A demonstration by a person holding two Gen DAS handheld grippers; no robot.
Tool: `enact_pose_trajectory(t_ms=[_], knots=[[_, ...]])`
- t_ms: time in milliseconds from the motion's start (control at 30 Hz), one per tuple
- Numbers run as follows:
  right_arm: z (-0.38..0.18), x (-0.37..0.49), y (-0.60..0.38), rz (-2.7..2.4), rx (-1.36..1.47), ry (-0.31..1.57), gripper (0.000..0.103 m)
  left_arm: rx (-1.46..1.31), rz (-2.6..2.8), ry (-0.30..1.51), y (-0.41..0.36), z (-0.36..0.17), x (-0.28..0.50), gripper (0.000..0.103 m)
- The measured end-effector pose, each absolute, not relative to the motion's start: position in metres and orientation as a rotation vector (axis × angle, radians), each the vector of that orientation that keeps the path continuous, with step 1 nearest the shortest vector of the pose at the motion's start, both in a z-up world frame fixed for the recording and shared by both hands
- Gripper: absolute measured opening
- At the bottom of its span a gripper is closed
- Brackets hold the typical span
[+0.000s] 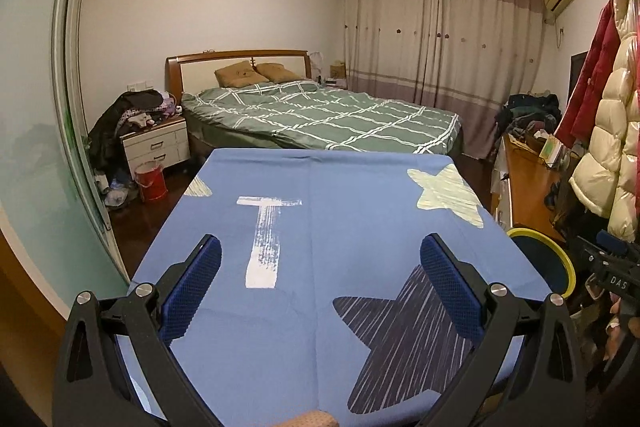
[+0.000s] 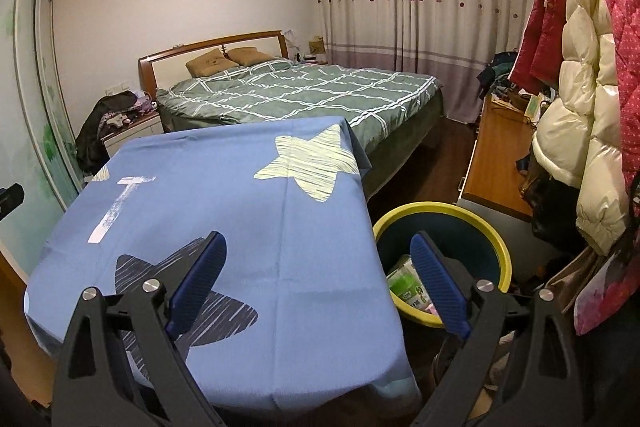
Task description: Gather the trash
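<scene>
A table covered by a blue cloth with star prints (image 1: 340, 227) fills the foreground of both views (image 2: 224, 227). I see no loose trash on the cloth. A round bin with a yellow rim (image 2: 486, 227) stands on the floor right of the table and holds green and white packaging (image 2: 404, 281). The bin's rim also shows in the left wrist view (image 1: 560, 253). My left gripper (image 1: 320, 247) is open and empty above the cloth. My right gripper (image 2: 318, 245) is open and empty, over the table's right edge with its right finger above the bin.
A bed with a green checked cover (image 1: 320, 115) stands behind the table. A white nightstand piled with clothes (image 1: 154, 143) and a red bucket (image 1: 150, 181) stand at the left. A wooden desk (image 2: 500, 163) and hanging coats (image 2: 580, 107) stand at the right.
</scene>
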State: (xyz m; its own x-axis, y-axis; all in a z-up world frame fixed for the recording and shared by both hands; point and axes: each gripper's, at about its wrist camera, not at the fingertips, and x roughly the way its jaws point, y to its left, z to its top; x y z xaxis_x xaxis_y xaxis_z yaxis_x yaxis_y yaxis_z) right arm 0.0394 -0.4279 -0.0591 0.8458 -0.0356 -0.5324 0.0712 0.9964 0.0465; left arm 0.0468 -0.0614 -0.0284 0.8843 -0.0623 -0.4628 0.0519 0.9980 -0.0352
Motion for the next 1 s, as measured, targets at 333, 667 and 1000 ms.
enact_pose_trajectory(t_ms=[333, 667, 1000], knots=[[-0.0605, 0.0367, -0.4285, -0.059, 0.069, 0.560, 0.089, -0.019, -0.063, 0.483, -0.0660, -0.0268, 0.0461, 0.098], [-0.0593, 0.0345, -0.4292, -0.060, 0.073, 0.556, 0.089, -0.020, -0.065, 0.484, -0.0670, -0.0265, 0.0458, 0.098], [-0.0579, 0.0338, -0.4311, -0.067, 0.081, 0.554, 0.089, -0.011, -0.074, 0.491, -0.0715, -0.0279, 0.0455, 0.098]])
